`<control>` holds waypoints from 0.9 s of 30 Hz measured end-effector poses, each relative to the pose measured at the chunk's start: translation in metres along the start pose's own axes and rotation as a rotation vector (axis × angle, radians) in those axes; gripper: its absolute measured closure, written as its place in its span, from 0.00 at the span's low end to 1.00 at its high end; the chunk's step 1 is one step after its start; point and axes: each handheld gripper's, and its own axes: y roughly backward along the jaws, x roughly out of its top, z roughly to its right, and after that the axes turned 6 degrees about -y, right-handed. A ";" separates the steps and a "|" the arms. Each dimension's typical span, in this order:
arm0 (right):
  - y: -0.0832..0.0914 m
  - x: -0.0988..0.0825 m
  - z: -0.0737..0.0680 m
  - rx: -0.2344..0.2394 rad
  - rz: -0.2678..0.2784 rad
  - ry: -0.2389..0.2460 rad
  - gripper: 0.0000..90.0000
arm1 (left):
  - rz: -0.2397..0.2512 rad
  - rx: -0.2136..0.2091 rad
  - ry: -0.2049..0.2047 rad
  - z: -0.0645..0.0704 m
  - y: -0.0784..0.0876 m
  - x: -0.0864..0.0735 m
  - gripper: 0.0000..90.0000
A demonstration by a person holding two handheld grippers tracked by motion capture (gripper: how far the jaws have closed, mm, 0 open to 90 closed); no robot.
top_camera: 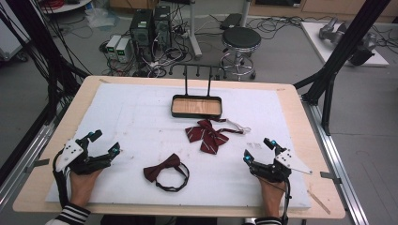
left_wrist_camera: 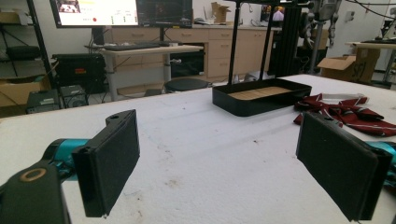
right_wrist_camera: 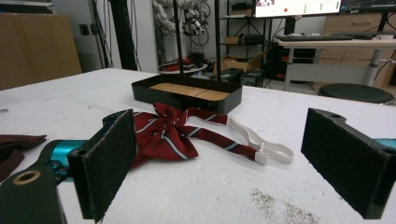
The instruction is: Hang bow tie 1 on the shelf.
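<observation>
Tray at far centre of pad. Striped bow just before tray, slightly right. Plain bow tie nearer, left of centre. Left gripper at near left, right gripper at near right, both bows between them.

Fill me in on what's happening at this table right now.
A person sits at the table with a gripper in each hand, both resting on the white mat. The left gripper and right gripper are open and hold nothing. Between them lie a dark red bow tie with a black strap and, farther back, a striped red bow tie with a white strap. Behind those stands a black tray with a wooden bottom. Nothing has been picked up.
</observation>
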 end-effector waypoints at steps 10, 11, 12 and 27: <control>-0.001 0.000 0.001 -0.008 -0.008 -0.007 0.11 | 0.003 0.002 0.003 0.000 0.000 0.000 0.16; -0.001 0.000 0.000 -0.010 -0.008 0.000 0.11 | 0.004 0.003 0.005 0.000 0.000 0.000 0.16; -0.001 0.000 0.000 -0.012 -0.007 0.001 0.11 | 0.003 0.002 0.006 0.000 0.000 0.000 0.16; -0.002 0.001 0.000 -0.029 -0.015 -0.013 0.11 | 0.002 0.003 0.010 -0.001 0.000 0.000 0.16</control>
